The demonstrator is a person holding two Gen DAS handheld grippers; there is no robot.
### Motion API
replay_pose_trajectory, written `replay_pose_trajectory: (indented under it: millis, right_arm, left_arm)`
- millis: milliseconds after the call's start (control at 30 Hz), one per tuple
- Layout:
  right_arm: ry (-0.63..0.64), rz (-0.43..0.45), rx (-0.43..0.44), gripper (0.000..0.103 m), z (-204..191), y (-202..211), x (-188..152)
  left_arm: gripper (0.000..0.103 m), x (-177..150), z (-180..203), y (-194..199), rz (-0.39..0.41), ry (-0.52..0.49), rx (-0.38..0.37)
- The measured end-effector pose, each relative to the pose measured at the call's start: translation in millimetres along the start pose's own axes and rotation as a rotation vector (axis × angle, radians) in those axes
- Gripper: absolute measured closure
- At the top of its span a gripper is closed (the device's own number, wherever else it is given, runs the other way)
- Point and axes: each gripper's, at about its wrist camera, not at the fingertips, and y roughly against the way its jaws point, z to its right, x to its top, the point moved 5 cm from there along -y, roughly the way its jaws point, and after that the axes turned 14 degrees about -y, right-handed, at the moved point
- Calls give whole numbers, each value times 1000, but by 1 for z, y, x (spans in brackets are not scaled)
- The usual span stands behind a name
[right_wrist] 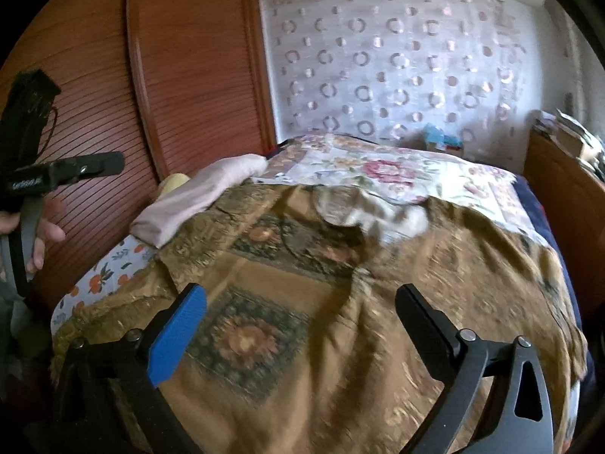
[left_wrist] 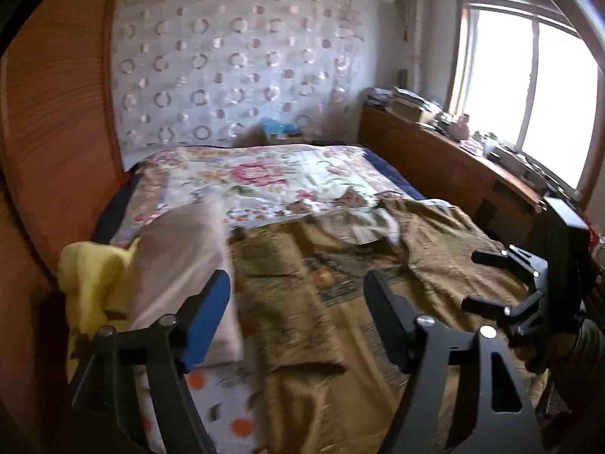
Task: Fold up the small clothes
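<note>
A crumpled whitish small garment lies on the gold-brown patterned cover in the middle of the bed. A folded pale pink garment rests at the bed's left edge, with a yellow cloth beside it. My left gripper is open and holds nothing, just right of the pink pile. My right gripper is open and empty too, hovering over the cover short of the whitish garment. One of the left gripper's fingers shows at the left, held by a hand.
A wooden slatted wardrobe runs along the bed's left side. A low wooden cabinet with clutter stands on the right under a bright window. A floral sheet covers the far half of the bed.
</note>
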Motion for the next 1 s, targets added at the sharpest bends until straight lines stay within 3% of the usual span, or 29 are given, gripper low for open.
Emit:
replay_pose_trajectory:
  millis: [300, 400, 633, 733, 800, 867, 1000]
  right_arm:
    - [121, -114, 84, 30, -66, -92, 26]
    - [140, -207, 88, 40, -82, -133, 26]
    - [201, -271, 59, 43, -108, -184, 23]
    - [221, -269, -10, 58, -100, -196, 25]
    - [226, -254, -16, 83, -95, -196, 26]
    - [218, -218, -35, 94, -89, -193, 28]
    - [167, -133, -35, 97, -73, -169, 36]
  left_arm:
    - [27, -50, -46, 21, -20, 85, 69]
    - [27, -63, -49, 24, -29, 93, 84]
    - [27, -83, -58, 26, -50, 116, 82]
    - [27, -88, -58, 28, -55, 115, 84]
    - [27, -89, -57, 26, -55, 116, 79]
    - [27, -90, -55, 24, -54, 114, 70]
    - [27, -92, -50, 18, -59, 116, 60]
